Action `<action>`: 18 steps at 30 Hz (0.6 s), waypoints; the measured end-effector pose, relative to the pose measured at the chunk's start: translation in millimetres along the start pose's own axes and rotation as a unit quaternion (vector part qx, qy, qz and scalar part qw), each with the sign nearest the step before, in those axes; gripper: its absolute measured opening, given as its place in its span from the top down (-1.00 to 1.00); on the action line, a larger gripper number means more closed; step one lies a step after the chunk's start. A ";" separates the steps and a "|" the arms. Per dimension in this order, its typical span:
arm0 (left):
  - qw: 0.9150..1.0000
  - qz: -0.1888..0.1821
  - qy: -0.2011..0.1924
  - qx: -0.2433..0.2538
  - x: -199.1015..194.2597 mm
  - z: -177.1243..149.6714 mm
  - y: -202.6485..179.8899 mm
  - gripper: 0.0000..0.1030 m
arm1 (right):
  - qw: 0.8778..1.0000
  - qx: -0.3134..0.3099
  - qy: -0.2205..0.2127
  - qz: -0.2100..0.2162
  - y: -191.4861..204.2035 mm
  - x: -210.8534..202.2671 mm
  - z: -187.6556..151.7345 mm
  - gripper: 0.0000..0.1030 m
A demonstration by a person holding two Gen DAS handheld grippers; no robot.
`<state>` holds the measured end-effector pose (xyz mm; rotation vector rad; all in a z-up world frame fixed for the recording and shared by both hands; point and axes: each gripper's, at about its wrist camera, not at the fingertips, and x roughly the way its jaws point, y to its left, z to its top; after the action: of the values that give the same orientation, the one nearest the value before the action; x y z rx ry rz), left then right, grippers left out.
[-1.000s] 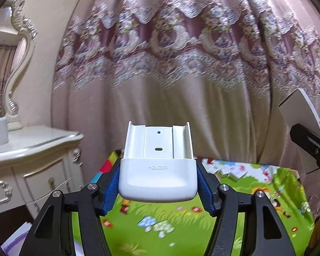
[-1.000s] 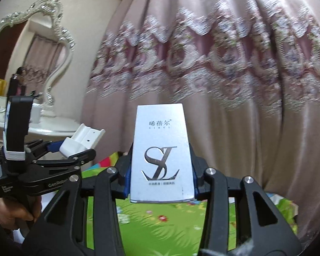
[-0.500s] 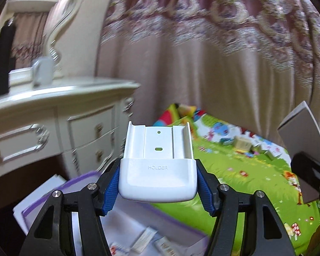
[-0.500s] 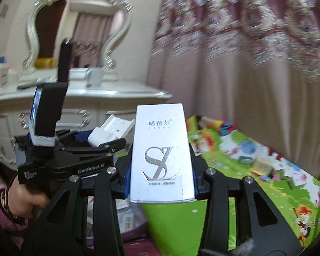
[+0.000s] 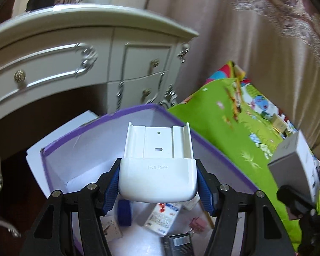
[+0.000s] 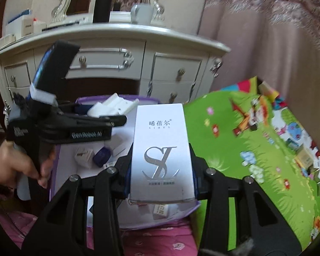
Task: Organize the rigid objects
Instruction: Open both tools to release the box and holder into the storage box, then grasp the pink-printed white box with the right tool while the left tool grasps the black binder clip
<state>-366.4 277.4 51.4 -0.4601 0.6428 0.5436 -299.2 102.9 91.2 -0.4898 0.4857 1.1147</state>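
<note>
My left gripper is shut on a white plastic holder marked HOLDER and holds it above an open purple-rimmed white box. Several small items lie in the box, among them a blue cap and a small carton. My right gripper is shut on a tall white box with an SL logo, held over the same purple-rimmed box. The left gripper with the holder shows in the right wrist view. The white SL box also shows in the left wrist view.
A white dressing table with drawers stands behind the box, with a mug and a mirror on top. A green play mat with small scattered items lies to the right. A pink patterned cloth lies in front. A curtain hangs behind.
Both grippers have tilted down and turned left, from facing the curtain to over the purple-rimmed box. Each still holds its object.
</note>
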 end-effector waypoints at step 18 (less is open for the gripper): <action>0.990 -0.060 0.043 0.123 30.7 13.4 -143.4 -0.75 | 0.982 0.172 0.011 -0.073 -126.5 -27.1 -60.7 -0.52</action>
<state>-253.8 185.1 73.7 -0.2892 0.7487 0.3266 -199.4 1.8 75.2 -0.2319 0.6376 0.8619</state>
